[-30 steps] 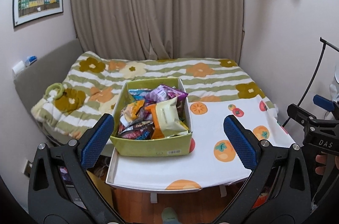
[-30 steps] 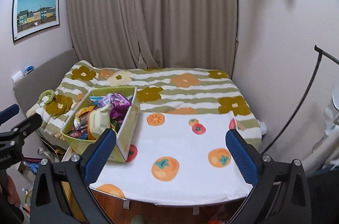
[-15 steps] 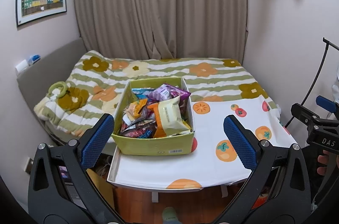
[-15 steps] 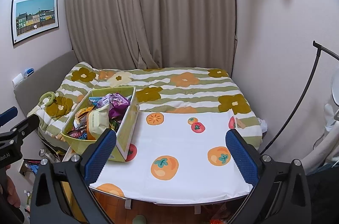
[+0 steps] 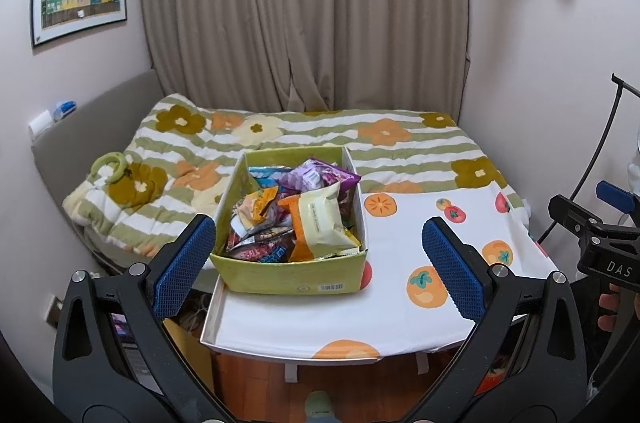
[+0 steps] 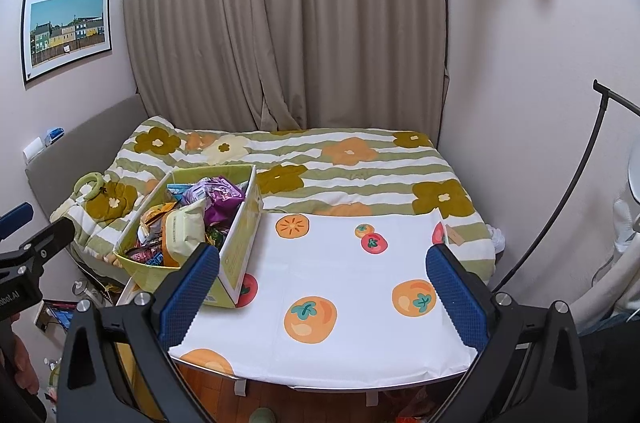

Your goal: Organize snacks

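A green cardboard box (image 5: 288, 277) full of snack packets stands on the left part of a small table covered with a white fruit-print cloth (image 5: 404, 307). On top lie a cream pouch (image 5: 320, 219) and a purple bag (image 5: 320, 177). The box also shows in the right wrist view (image 6: 240, 243). My left gripper (image 5: 318, 263) is open and empty, held in front of the box, short of the table. My right gripper (image 6: 324, 283) is open and empty, facing the bare cloth (image 6: 340, 275) to the right of the box.
Behind the table is a bed with a green-striped flower quilt (image 5: 304, 135) and a green ring toy (image 5: 108, 165). A curtain (image 5: 304, 7) hangs behind. A black stand pole (image 6: 576, 183) rises at the right. Wood floor shows under the table's front edge.
Both grippers have drifted slightly; the view has shifted a little so the box and table sit slightly higher and nearer. Both stay open and empty.
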`<state>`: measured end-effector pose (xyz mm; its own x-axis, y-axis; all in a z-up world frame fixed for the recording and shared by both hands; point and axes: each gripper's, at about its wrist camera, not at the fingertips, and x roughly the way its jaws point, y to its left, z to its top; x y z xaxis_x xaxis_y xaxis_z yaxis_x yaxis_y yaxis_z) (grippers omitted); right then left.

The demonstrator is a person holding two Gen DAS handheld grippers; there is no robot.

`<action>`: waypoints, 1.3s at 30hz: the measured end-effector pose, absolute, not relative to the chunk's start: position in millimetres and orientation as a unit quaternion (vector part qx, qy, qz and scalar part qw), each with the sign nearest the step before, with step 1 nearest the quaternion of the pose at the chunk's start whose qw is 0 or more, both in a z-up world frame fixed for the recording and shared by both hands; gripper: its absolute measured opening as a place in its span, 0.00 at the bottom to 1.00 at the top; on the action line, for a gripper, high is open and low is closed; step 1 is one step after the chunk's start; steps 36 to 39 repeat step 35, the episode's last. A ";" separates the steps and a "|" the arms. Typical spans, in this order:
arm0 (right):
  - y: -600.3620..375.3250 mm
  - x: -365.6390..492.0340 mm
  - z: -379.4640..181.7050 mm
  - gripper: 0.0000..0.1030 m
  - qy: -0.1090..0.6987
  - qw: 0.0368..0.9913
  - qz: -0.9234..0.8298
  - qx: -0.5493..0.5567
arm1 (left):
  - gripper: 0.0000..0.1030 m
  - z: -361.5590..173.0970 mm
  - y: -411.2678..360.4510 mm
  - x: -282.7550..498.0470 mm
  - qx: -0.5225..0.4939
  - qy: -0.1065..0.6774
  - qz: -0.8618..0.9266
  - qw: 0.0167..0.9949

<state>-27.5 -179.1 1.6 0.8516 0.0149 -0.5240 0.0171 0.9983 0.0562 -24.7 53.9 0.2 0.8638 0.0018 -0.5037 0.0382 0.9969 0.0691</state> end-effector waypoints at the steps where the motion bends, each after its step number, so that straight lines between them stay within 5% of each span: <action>1: -179.1 -27.4 1.8 1.00 0.272 0.962 0.000 0.029 | 0.99 0.3 54.0 -24.7 0.039 0.261 -0.009 0.964; 39: -168.9 -13.8 -0.5 1.00 0.278 0.960 0.006 0.023 | 0.99 -3.5 57.6 -7.6 0.035 0.250 -0.006 0.968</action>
